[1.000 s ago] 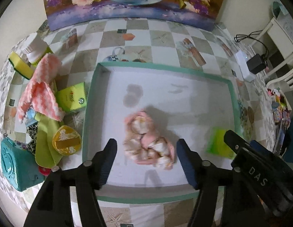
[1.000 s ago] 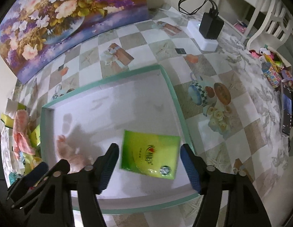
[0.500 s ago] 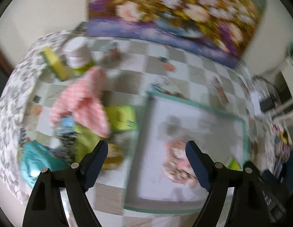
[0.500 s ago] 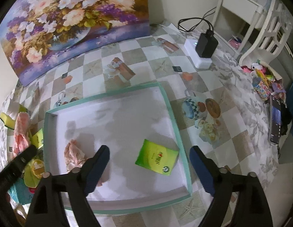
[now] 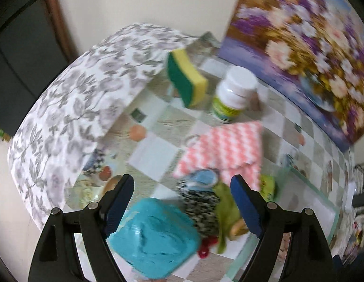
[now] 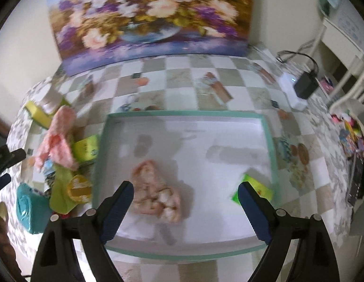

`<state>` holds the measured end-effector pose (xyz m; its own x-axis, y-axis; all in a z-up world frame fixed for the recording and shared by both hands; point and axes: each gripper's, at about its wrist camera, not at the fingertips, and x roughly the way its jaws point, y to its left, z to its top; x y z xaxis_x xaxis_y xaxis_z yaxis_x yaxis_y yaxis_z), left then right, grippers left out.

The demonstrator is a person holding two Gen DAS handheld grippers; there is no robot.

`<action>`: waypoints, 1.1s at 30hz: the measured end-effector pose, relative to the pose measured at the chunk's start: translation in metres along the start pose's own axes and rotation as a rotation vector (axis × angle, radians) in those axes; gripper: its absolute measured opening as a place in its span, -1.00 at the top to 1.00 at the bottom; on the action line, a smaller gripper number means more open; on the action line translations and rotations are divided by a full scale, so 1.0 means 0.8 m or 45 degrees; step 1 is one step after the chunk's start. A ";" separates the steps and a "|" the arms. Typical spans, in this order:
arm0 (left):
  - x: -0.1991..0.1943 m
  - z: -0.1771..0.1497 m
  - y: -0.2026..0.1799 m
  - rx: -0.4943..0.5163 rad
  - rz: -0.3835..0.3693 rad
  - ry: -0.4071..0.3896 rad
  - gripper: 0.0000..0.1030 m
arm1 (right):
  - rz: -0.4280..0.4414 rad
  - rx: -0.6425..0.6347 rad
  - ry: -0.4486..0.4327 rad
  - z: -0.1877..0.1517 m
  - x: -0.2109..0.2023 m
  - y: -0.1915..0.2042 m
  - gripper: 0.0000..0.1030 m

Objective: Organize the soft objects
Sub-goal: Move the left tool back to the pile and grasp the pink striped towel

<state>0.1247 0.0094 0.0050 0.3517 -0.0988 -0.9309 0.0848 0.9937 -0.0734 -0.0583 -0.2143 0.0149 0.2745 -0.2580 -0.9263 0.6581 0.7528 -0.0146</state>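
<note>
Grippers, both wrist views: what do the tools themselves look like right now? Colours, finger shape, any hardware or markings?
Both match. The left gripper and right gripper each have two matte black plastic arms that taper forward, tipped with dark blue ribbed pads. Silver rivets sit on the arms. No cables, sleeves or legible lettering show in either view.

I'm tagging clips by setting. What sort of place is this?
Probably a room at home: a table under a patterned tablecloth, a flower painting leaning on the wall, and white chairs nearby.
</note>
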 end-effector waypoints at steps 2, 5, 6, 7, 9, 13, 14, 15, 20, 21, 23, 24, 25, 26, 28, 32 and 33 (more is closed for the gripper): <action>0.001 0.004 0.015 -0.038 0.006 0.003 -0.64 | 0.004 -0.035 -0.008 -0.001 -0.002 0.015 -0.78; -0.003 0.006 0.033 -0.073 0.027 -0.013 -0.64 | 0.029 -0.072 -0.019 -0.001 -0.004 0.035 -0.79; -0.005 0.008 0.038 -0.080 0.034 -0.023 -0.66 | 0.043 -0.082 -0.023 -0.001 -0.005 0.042 -0.79; -0.007 0.009 0.041 -0.087 0.035 -0.029 -0.72 | 0.061 -0.093 -0.029 -0.001 -0.006 0.050 -0.80; -0.009 0.011 0.048 -0.099 0.027 -0.043 -0.85 | 0.082 -0.109 -0.038 -0.002 -0.008 0.061 -0.94; -0.012 0.015 0.056 -0.100 0.022 -0.061 -0.85 | 0.117 -0.124 -0.059 0.000 -0.010 0.079 -1.00; -0.011 0.015 0.057 -0.099 0.020 -0.059 -0.86 | 0.127 -0.119 -0.063 0.001 -0.010 0.082 -1.00; -0.010 0.016 0.058 -0.099 0.017 -0.055 -0.86 | 0.131 -0.113 -0.065 0.002 -0.009 0.083 -1.00; -0.004 0.018 0.054 -0.082 -0.008 -0.032 -0.86 | 0.130 -0.087 -0.056 0.007 -0.002 0.081 -1.00; -0.003 0.019 0.051 -0.072 -0.013 -0.026 -0.86 | 0.132 -0.080 -0.053 0.008 -0.001 0.080 -1.00; 0.000 0.020 0.044 -0.051 -0.026 -0.016 -0.86 | 0.137 -0.070 -0.050 0.011 0.003 0.079 -1.00; 0.001 0.021 0.040 -0.040 -0.035 -0.010 -0.86 | 0.138 -0.067 -0.050 0.012 0.004 0.079 -1.00; 0.002 0.023 0.035 -0.030 -0.046 -0.003 -0.86 | 0.141 -0.063 -0.049 0.013 0.006 0.079 -1.00; 0.003 0.024 0.030 -0.022 -0.061 0.002 -0.86 | 0.147 -0.058 -0.049 0.015 0.007 0.079 -1.00; 0.004 0.027 0.020 -0.007 -0.085 0.008 -0.86 | 0.161 -0.054 -0.045 0.018 0.011 0.081 -1.00; 0.010 0.030 -0.001 0.024 -0.118 0.030 -0.86 | 0.174 -0.060 -0.043 0.028 0.018 0.087 -1.00; 0.013 0.030 -0.008 0.036 -0.127 0.040 -0.86 | 0.173 -0.062 -0.046 0.031 0.019 0.088 -1.00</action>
<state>0.1504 0.0009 0.0043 0.3105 -0.1946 -0.9304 0.1440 0.9772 -0.1563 0.0095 -0.1803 0.0091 0.3843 -0.1724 -0.9070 0.5788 0.8104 0.0912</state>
